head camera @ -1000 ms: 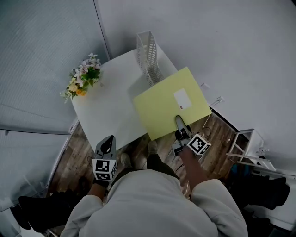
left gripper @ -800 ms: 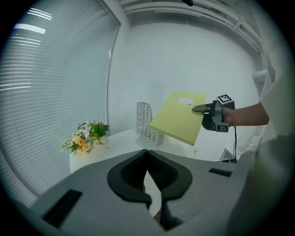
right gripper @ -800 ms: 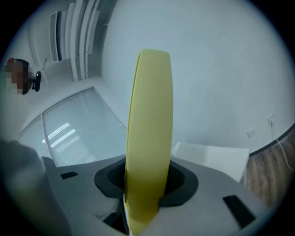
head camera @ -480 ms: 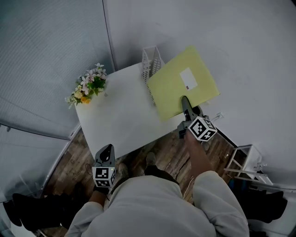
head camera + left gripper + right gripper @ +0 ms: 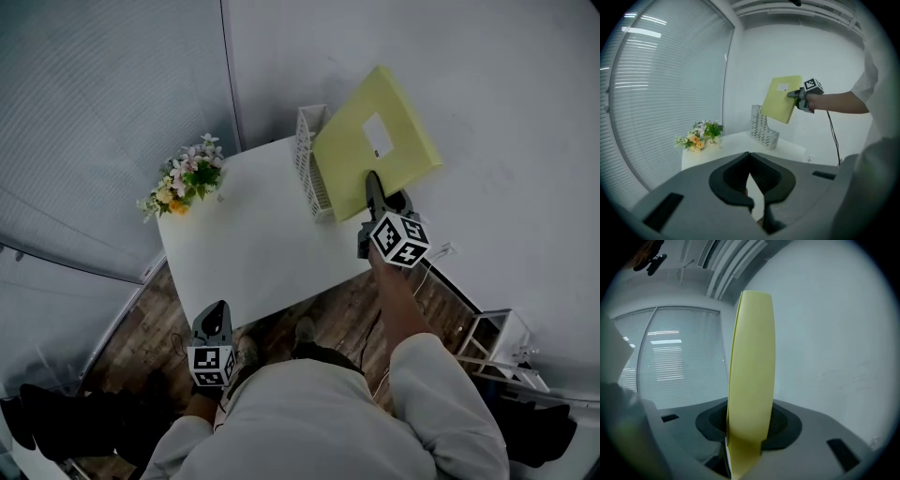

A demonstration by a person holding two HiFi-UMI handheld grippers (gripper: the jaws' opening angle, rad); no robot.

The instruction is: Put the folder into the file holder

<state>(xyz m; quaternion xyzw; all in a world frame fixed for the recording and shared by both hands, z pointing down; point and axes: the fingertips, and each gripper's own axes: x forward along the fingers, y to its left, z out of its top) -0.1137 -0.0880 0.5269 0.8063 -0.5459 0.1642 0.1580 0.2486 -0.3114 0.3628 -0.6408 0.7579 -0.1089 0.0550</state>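
My right gripper [image 5: 372, 184] is shut on the near edge of the yellow folder [image 5: 370, 141], which has a white label. It holds the folder up in the air, tilted steeply, just right of and above the white mesh file holder [image 5: 309, 164]. The holder stands at the far right of the white table [image 5: 244, 248]. In the right gripper view the folder [image 5: 752, 376] runs edge-on between the jaws. The left gripper view shows the folder [image 5: 780, 98] hanging above the file holder [image 5: 764, 132]. My left gripper [image 5: 215, 317] hangs low before the table's near edge, shut and holding nothing.
A small pot of flowers [image 5: 187, 180] sits at the table's far left corner. The wall stands close behind the holder, with window blinds to the left. A white wire rack [image 5: 497, 333] and a cable [image 5: 441, 253] are on the wooden floor to the right.
The right gripper has lifted the folder from lying flat over the table's near right edge, carried it farther away and tipped it up beside the file holder. The left gripper has hardly moved.
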